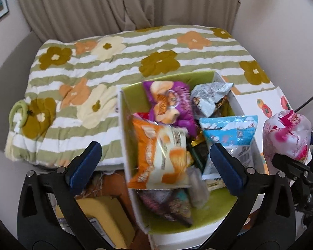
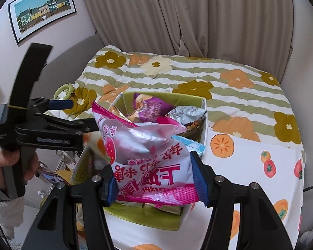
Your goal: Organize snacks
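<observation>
A white box with a green inside (image 1: 123,125) (image 2: 204,108) holds several snack bags: an orange one (image 1: 162,154), a purple one (image 1: 171,102) (image 2: 150,106), a blue one (image 1: 229,135) and a silver one (image 1: 210,95) (image 2: 185,112). My left gripper (image 1: 154,164) is open and empty, its fingers spread above the box's near end; it also shows in the right wrist view (image 2: 60,112). My right gripper (image 2: 154,185) is shut on a pink and white snack bag (image 2: 148,152) (image 1: 285,133), held above the box's right side.
The box sits on a white lid with persimmon prints (image 2: 250,166) on a bed with a green-striped flower quilt (image 1: 114,58) (image 2: 229,87). A green ring (image 1: 18,112) lies on the quilt's left. Clutter and a yellow package (image 1: 104,212) lie below the bed edge.
</observation>
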`<control>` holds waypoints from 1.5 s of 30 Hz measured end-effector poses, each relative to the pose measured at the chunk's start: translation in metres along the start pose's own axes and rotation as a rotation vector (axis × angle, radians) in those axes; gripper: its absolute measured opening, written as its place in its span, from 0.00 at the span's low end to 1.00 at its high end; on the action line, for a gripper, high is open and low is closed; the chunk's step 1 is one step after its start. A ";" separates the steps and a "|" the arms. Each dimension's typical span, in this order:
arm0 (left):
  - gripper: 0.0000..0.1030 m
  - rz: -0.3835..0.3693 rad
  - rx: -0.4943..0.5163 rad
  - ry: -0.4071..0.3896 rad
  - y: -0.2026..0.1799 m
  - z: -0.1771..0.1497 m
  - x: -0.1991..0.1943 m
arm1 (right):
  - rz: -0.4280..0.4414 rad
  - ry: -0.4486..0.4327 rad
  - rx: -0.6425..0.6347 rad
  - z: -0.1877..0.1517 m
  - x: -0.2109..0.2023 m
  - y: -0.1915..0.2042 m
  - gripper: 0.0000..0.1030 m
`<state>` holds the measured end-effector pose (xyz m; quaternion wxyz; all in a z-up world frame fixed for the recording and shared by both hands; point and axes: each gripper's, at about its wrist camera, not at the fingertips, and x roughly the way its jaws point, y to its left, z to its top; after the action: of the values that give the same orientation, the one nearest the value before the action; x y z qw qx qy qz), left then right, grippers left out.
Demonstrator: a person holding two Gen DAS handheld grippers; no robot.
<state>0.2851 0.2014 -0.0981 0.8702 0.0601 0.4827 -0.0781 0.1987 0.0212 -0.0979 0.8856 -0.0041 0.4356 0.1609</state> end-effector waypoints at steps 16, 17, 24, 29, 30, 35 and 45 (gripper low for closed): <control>1.00 0.040 -0.048 -0.022 0.040 -0.027 -0.017 | 0.032 0.075 0.029 0.005 0.058 0.042 0.64; 1.00 0.042 -0.049 -0.017 0.041 -0.029 -0.016 | 0.030 0.074 0.028 0.004 0.061 0.042 0.82; 1.00 0.056 -0.082 -0.001 0.043 -0.040 -0.016 | 0.035 0.039 0.036 -0.004 0.052 0.040 0.99; 1.00 0.069 -0.075 -0.042 0.019 -0.040 -0.041 | 0.029 -0.016 0.044 -0.004 0.018 0.031 0.99; 1.00 0.074 -0.075 -0.064 0.010 -0.040 -0.052 | 0.023 -0.029 0.042 -0.003 0.011 0.031 0.99; 1.00 0.055 -0.077 -0.164 -0.030 -0.049 -0.102 | -0.022 -0.135 0.051 -0.007 -0.055 0.010 0.99; 1.00 0.032 -0.125 -0.306 -0.114 -0.109 -0.175 | -0.173 -0.249 0.041 -0.058 -0.169 -0.028 0.99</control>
<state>0.0811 0.1226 -0.0104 0.9367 0.0010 0.3475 -0.0425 0.0661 -0.0614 -0.0066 0.9433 -0.0035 0.3234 0.0746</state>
